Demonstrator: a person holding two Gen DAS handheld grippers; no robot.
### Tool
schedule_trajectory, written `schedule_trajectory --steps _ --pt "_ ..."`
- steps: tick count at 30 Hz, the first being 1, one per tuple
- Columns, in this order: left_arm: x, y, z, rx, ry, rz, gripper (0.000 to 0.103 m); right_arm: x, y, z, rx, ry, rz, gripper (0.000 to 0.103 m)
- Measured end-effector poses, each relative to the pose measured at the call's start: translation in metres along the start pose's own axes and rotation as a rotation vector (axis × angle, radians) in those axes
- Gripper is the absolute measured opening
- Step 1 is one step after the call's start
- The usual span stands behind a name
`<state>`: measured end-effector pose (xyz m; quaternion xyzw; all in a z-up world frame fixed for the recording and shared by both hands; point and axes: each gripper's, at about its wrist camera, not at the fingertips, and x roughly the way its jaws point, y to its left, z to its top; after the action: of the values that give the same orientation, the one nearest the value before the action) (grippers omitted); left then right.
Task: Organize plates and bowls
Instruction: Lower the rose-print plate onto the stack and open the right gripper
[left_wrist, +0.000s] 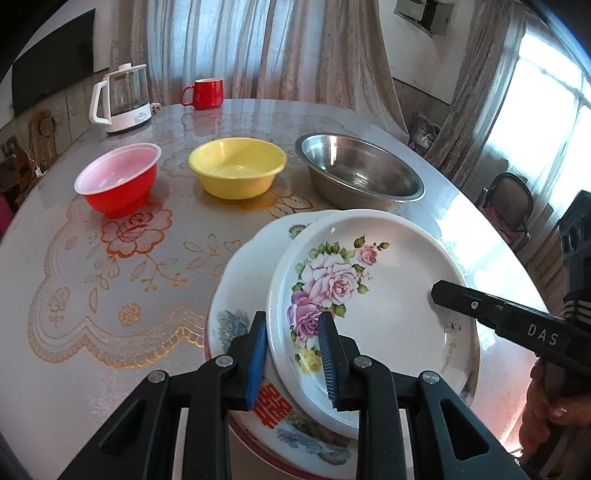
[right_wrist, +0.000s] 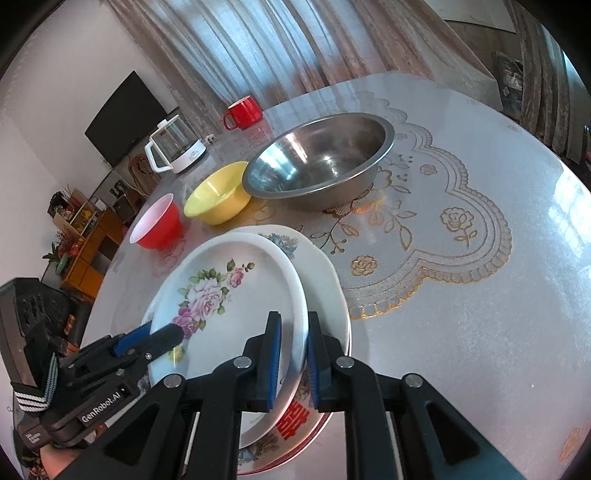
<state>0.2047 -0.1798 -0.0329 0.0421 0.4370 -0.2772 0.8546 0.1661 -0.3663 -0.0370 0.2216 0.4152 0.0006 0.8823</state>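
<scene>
A white plate with pink roses (left_wrist: 373, 291) lies tilted on a stack of larger plates (left_wrist: 236, 291) with a red character. My left gripper (left_wrist: 293, 354) grips the rose plate's near-left rim, one blue pad on each side. My right gripper (right_wrist: 293, 360) grips the same plate (right_wrist: 221, 295) on its opposite rim above the stack (right_wrist: 325, 280). Behind stand a red bowl (left_wrist: 118, 181), a yellow bowl (left_wrist: 238, 166) and a steel bowl (left_wrist: 360, 171) in a row; they also show in the right wrist view: the red bowl (right_wrist: 159, 223), the yellow bowl (right_wrist: 216, 197), the steel bowl (right_wrist: 317, 158).
A glass kettle (left_wrist: 123, 98) and a red mug (left_wrist: 205, 92) stand at the far side of the round table (left_wrist: 92, 277) with a lace-pattern cover. A chair (left_wrist: 511, 203) stands beyond the table's right edge.
</scene>
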Motion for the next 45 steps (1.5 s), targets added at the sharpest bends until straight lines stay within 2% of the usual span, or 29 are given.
schedule_trajectory --steps 3,6,13,15,19,22,25,34,42,45 --pt "-0.003 0.000 0.001 0.011 -0.007 0.012 0.029 0.005 0.004 0.001 -0.016 0.009 -0.002 0.016" --pt "-0.004 0.000 0.000 0.022 -0.011 0.015 0.031 0.007 0.012 0.000 -0.051 0.007 -0.017 0.024" --pt "-0.002 -0.006 0.000 0.063 -0.018 0.045 0.034 0.009 0.018 0.003 -0.097 0.032 -0.055 0.025" --pt "-0.001 -0.009 0.000 0.090 -0.012 0.063 0.034 0.010 0.024 0.006 -0.144 0.061 -0.087 0.025" --pt "0.000 -0.015 -0.002 0.129 -0.005 0.084 0.035 0.015 0.044 0.009 -0.322 0.145 -0.184 0.029" --pt "0.001 -0.020 -0.003 0.152 -0.007 0.096 0.040 0.015 0.048 0.008 -0.370 0.157 -0.223 0.030" --pt "0.001 -0.022 -0.005 0.165 -0.007 0.094 0.046 0.013 0.046 0.008 -0.356 0.152 -0.218 0.030" --pt "-0.010 -0.018 -0.011 0.135 -0.012 0.063 0.046 0.005 0.041 0.002 -0.303 0.136 -0.175 0.031" --pt "-0.010 -0.026 -0.018 0.181 -0.028 0.095 0.046 0.000 0.044 -0.007 -0.295 0.083 -0.178 0.033" --pt "-0.010 -0.024 -0.017 0.167 -0.028 0.082 0.050 -0.001 0.043 -0.009 -0.281 0.056 -0.176 0.035"
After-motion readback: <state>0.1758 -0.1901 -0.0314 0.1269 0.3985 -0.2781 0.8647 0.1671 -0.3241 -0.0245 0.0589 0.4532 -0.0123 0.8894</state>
